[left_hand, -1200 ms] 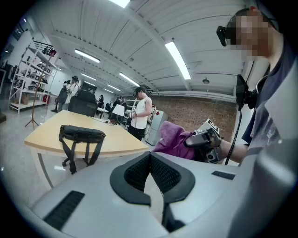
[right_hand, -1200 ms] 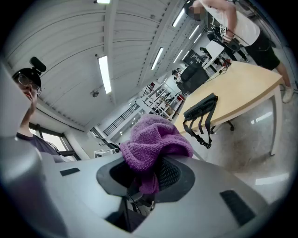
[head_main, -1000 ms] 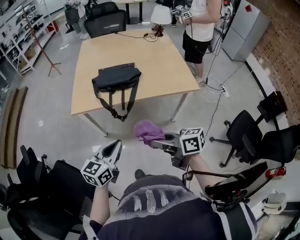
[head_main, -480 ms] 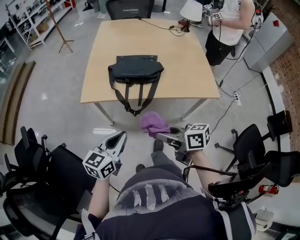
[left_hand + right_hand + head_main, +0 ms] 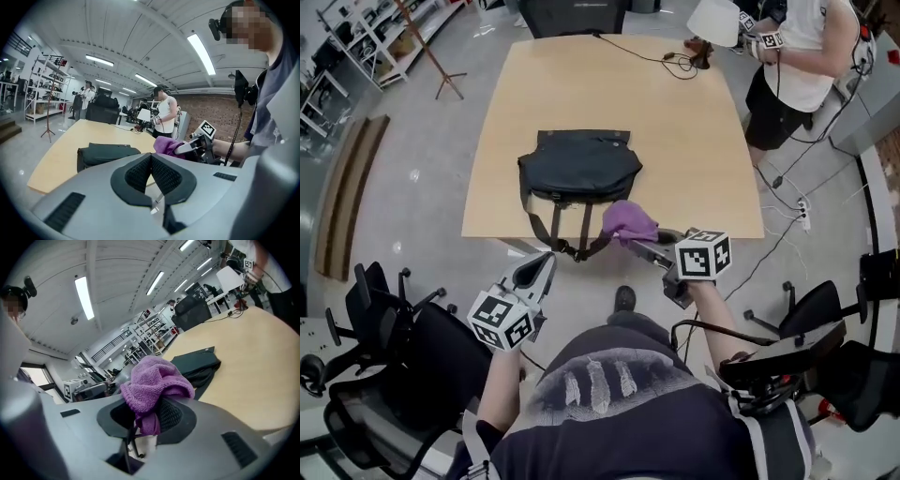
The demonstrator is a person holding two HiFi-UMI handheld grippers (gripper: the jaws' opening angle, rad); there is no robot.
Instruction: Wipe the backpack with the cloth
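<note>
Right tongs (image 5: 634, 246), clamped on purple cloth (image 5: 629, 221), nearer than closed, empty left tongs (image 5: 544, 262); backpack (image 5: 579, 165) lies ahead-left on worktop (image 5: 694, 141), long axis crosswise.

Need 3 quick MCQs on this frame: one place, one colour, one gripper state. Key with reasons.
1. Where does the backpack lie?
A) on the table
B) on the floor
C) on a chair

2. What colour is the cloth?
A) white
B) purple
C) yellow

3. What state is the left gripper in?
A) shut, empty
B) shut on the cloth
C) wide open

Key:
1 A: it lies by the table's near edge, straps hanging over.
2 B: it shows purple, clamped in the right gripper.
3 A: its jaws meet with nothing between.
</note>
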